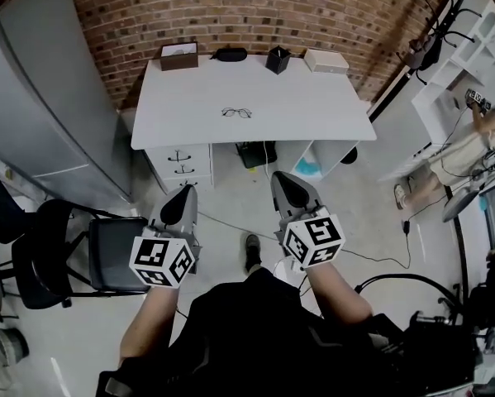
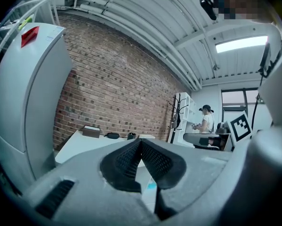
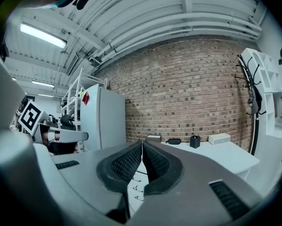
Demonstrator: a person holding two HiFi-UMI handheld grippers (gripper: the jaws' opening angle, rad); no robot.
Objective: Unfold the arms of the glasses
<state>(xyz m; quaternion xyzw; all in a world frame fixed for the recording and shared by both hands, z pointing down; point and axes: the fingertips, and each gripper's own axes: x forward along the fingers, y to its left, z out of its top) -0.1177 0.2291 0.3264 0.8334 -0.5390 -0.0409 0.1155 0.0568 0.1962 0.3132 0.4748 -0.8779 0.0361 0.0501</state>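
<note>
At 12 o'clock on white desk (image 1: 313,98), glasses (image 1: 237,112), my left claw (image 1: 183,193) and right claw (image 1: 280,178) level, abreast, clenched empty, ceiling (image 3: 178,13) only in gripper views.

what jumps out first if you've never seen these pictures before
In the head view's foreground, the left gripper and the right gripper, each with a marker cube, are side by side, both shut and empty, well short of the table. Beyond them a white table stands against a red brick wall. A pair of glasses lies alone near the table's middle.
</note>
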